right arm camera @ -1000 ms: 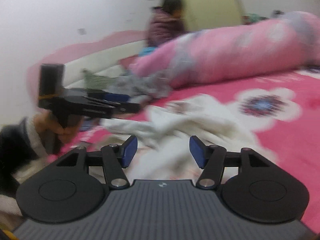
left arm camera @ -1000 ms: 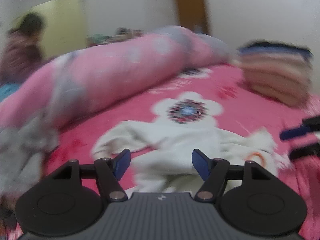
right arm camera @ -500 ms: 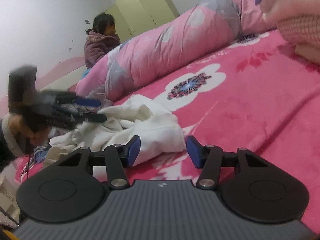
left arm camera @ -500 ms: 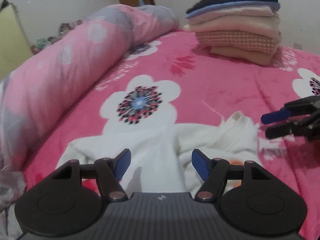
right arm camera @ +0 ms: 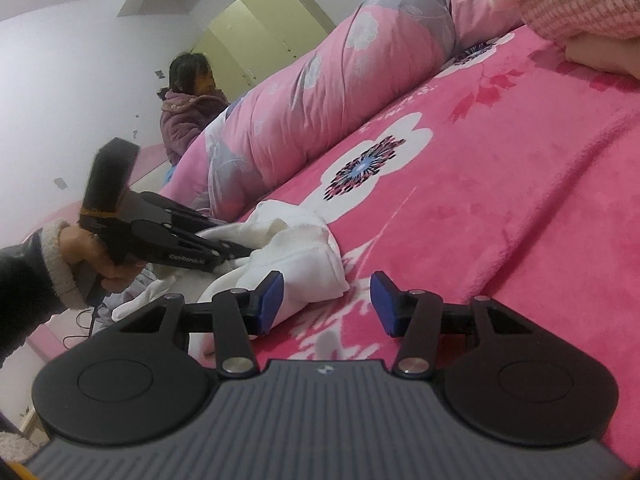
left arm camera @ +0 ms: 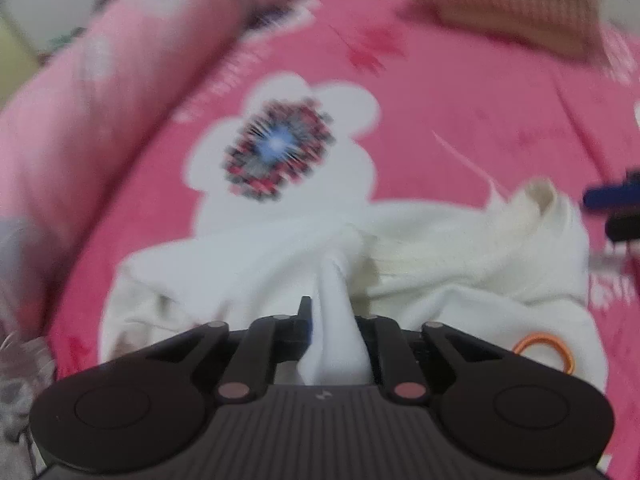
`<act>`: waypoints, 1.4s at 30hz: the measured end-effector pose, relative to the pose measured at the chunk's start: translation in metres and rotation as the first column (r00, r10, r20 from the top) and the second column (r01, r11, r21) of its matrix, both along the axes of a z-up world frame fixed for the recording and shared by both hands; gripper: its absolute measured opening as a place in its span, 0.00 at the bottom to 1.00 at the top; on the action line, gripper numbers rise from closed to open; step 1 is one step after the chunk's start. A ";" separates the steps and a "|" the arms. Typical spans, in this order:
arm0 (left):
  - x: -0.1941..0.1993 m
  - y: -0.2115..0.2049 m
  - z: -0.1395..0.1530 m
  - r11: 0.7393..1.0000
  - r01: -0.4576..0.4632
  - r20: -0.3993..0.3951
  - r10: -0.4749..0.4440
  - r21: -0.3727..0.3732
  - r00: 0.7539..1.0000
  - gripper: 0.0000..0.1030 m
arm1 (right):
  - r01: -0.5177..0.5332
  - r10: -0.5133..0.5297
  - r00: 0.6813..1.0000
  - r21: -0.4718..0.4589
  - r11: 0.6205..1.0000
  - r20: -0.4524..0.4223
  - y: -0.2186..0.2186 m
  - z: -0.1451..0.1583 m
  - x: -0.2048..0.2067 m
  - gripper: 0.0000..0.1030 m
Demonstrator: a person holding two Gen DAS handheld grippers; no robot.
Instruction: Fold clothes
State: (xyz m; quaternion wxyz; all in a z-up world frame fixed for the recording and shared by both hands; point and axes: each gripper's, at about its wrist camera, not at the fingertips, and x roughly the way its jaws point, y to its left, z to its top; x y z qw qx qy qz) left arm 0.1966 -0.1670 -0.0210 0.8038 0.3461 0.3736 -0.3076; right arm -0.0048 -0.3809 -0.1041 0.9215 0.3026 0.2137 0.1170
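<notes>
The left wrist view is blurred throughout; the folded stack [left arm camera: 504,4] is cut off at the top edge; the white garment [left arm camera: 440,264] hides one fingertip.

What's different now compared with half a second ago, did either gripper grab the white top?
The left gripper has gone from open to shut on a fold of the white top. The right gripper is open as before, near the top's edge without holding it. The top stays crumpled on the pink bedspread, and the folded stack is untouched.
</notes>
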 end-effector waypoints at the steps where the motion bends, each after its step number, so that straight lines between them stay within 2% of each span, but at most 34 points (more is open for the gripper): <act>1: -0.006 0.007 0.008 0.999 -0.013 0.030 0.014 -0.036 0.999 0.10 | 0.003 -0.003 1.000 0.001 1.000 0.001 0.000 0.000 0.000 0.45; 4: -0.031 0.039 0.035 0.986 -0.062 0.114 0.080 -0.152 0.990 0.10 | 0.008 -0.008 1.000 0.000 1.000 0.000 0.000 0.000 -0.001 0.44; 7: -0.058 0.085 0.059 0.963 -0.114 0.187 0.163 -0.245 0.969 0.09 | 0.001 -0.001 1.000 -0.036 0.999 0.003 0.005 0.004 -0.001 0.44; 11: -0.100 0.143 0.076 0.927 -0.154 0.246 0.246 -0.341 0.938 0.10 | -0.053 0.061 0.997 -0.182 0.982 0.041 0.028 0.021 0.004 0.43; 16: -0.135 0.189 0.073 0.898 -0.201 0.225 0.305 -0.391 0.925 0.10 | -0.140 0.188 0.978 -0.388 0.911 0.089 0.063 0.049 0.028 0.44; 18: -0.147 0.201 0.068 0.887 -0.210 0.206 0.315 -0.412 0.926 0.10 | -0.204 0.278 0.957 -0.484 0.851 0.085 0.078 0.059 0.047 0.44; 21: -0.155 0.210 0.051 0.873 -0.231 0.163 0.326 -0.430 0.931 0.10 | -0.350 0.439 0.898 -0.579 0.736 0.015 0.094 0.073 0.087 0.44; 23: -0.162 0.215 0.042 0.864 -0.229 0.147 0.325 -0.449 0.934 0.10 | -0.458 0.534 0.844 -0.588 0.666 -0.052 0.102 0.081 0.116 0.46; 25: -0.169 0.220 0.034 0.854 -0.231 0.127 0.323 -0.467 0.938 0.10 | -0.588 0.634 0.761 -0.563 0.581 -0.141 0.111 0.086 0.147 0.46; 28: -0.178 0.226 0.021 0.844 -0.238 0.095 0.320 -0.481 0.943 0.09 | -0.710 0.716 0.647 -0.549 0.441 -0.263 0.128 0.086 0.182 0.46; 30: -0.182 0.229 0.012 0.846 -0.244 0.081 0.318 -0.475 0.944 0.09 | -0.775 0.741 0.574 -0.521 0.356 -0.347 0.139 0.081 0.200 0.46; 33: -0.184 0.234 0.002 0.832 -0.261 0.048 0.324 -0.489 0.945 0.10 | -0.849 0.755 0.470 -0.468 0.245 -0.458 0.155 0.071 0.220 0.48; 36: -0.185 0.236 -0.002 0.823 -0.263 0.047 0.329 -0.504 0.943 0.10 | -0.870 0.747 0.432 -0.451 0.199 -0.505 0.166 0.067 0.227 0.55; 42: -0.190 0.242 -0.006 0.801 -0.262 0.056 0.344 -0.538 0.937 0.10 | -0.905 0.713 0.410 -0.351 0.241 -0.569 0.164 0.070 0.218 0.57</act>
